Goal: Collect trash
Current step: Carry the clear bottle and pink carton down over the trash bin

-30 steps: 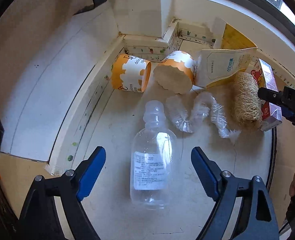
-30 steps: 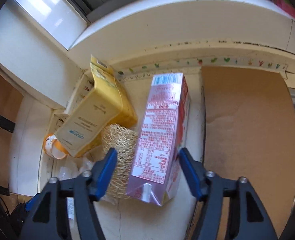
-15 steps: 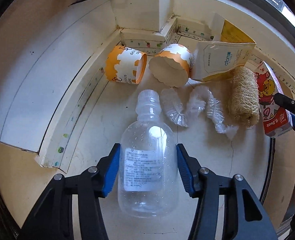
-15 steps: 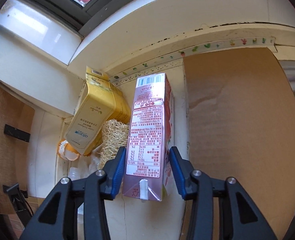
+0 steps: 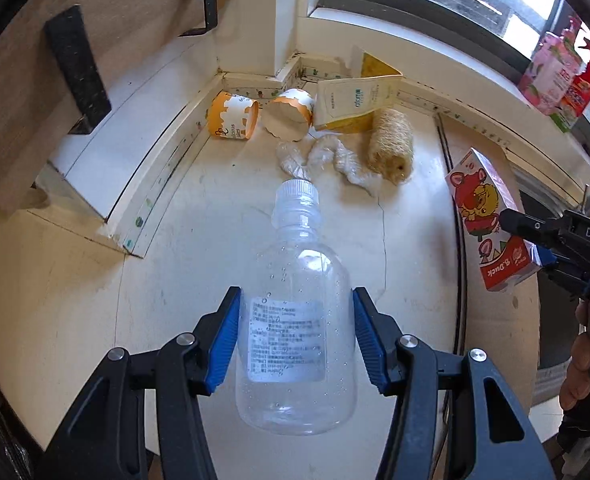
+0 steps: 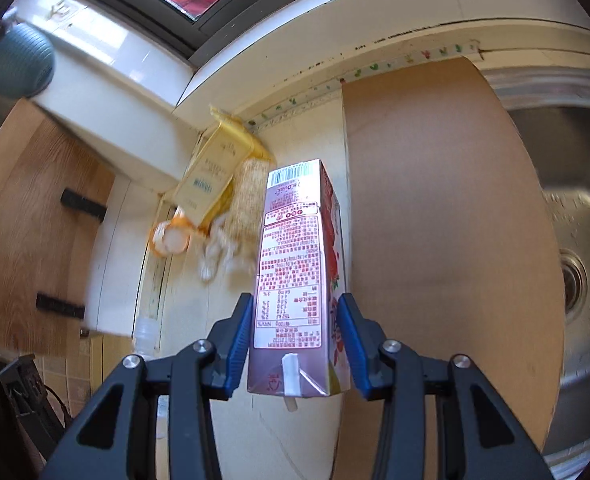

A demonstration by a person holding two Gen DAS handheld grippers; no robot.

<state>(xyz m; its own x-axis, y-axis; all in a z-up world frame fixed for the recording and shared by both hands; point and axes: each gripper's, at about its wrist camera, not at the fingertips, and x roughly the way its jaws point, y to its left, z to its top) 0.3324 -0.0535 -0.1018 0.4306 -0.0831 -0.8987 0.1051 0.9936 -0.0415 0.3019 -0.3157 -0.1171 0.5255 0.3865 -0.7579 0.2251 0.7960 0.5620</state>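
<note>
In the left wrist view, the left gripper [image 5: 295, 336] is clenched on a clear plastic bottle [image 5: 295, 320] above the cream tabletop [image 5: 183, 264]; far beyond lie 2 orange paper cups [image 5: 235, 122], crumpled plastic wrap [image 5: 327, 158] and a loofah [image 5: 391, 144]. In the right wrist view, the right gripper [image 6: 295, 340] grips a pink juice carton [image 6: 295, 280], with a sink [image 6: 575, 280] at right.

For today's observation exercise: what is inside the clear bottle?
Only small droplets cling inside the clear bottle, held by the left hand-held gripper. Its label hides part of the interior.
</note>
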